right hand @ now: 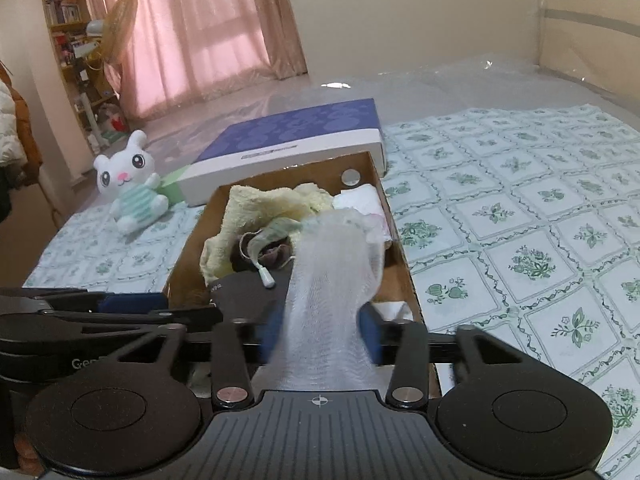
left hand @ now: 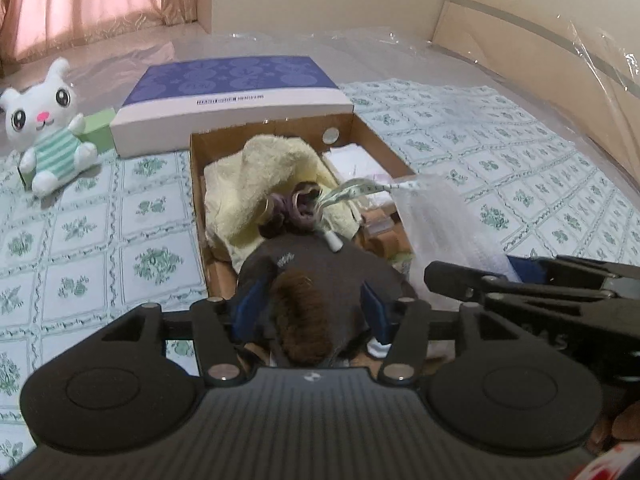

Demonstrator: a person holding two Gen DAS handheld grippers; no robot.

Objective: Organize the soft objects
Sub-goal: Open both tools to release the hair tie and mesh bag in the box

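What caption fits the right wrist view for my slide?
Right gripper open around a white mesh cloth over the cardboard box of soft items on the bed.

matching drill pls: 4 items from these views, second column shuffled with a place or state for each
Items:
1. plush bunny
2. yellow towel
3. white mesh cloth
4. purple-topped box

Places:
A. between the right claw's pads
B. closed, on the bedspread behind the cardboard box
C. sitting on the bedspread left of the cardboard box
D. bunched inside the cardboard box

Pairs: 1-C, 2-D, 3-A, 4-B
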